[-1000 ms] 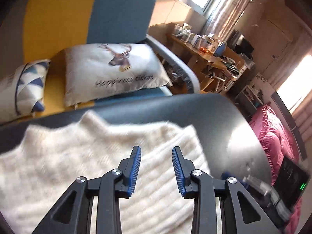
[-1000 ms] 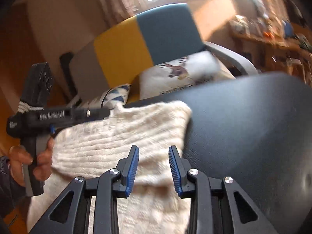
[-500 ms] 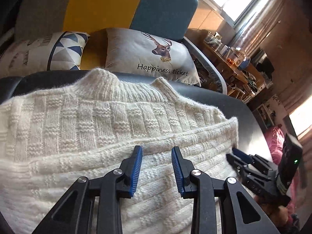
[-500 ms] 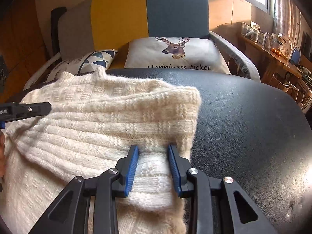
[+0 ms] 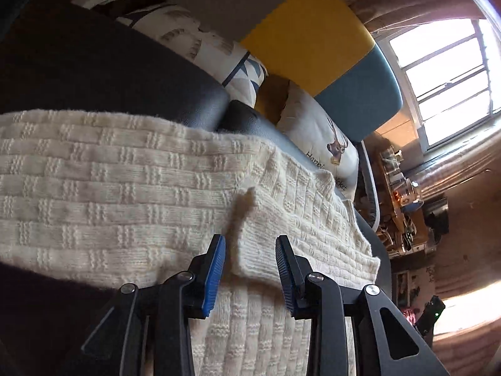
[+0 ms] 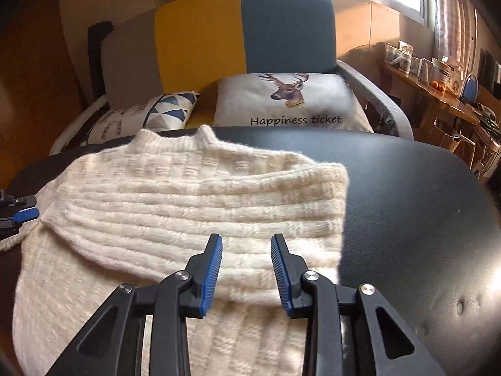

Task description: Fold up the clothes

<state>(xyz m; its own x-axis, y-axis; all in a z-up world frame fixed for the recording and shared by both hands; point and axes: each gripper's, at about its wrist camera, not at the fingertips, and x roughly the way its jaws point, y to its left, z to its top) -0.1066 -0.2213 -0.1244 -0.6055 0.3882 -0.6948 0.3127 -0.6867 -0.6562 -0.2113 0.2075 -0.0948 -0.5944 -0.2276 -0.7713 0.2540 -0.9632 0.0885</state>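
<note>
**Cream sweater lies part-folded on the black table, both grippers spread above it**

The cream knitted sweater (image 6: 188, 206) lies flat on the black padded table (image 6: 422, 206), filling the table's nine o'clock half in the right wrist view. Its collar points to twelve o'clock, toward the sofa. One sleeve (image 6: 200, 228) is laid across the body as a ribbed band, its cuff ending at the sweater's three o'clock edge. That edge runs straight from about one o'clock down to five o'clock, and past it the table is bare leather out to its rounded rim. Between collar and far rim only a thin strip of table shows.

The right gripper (image 6: 246, 269) hovers low at six o'clock with its blue-padded jaws spread wide and nothing between them; the sleeve's lower edge lies just beyond the tips. The left gripper (image 5: 250, 269) is likewise spread wide and holds nothing, poised over a folded corner of knit, seen from the sweater's opposite side. Its blue tip also shows at nine o'clock in the right wrist view, just beside the shoulder.

Beyond the table at twelve o'clock stands a sofa (image 6: 244, 31) with grey, yellow and teal back panels, holding a deer cushion (image 6: 291, 100) and a triangle-patterned cushion (image 6: 162, 109). At two o'clock a cluttered wooden shelf (image 6: 438, 87) runs beneath the window.
</note>
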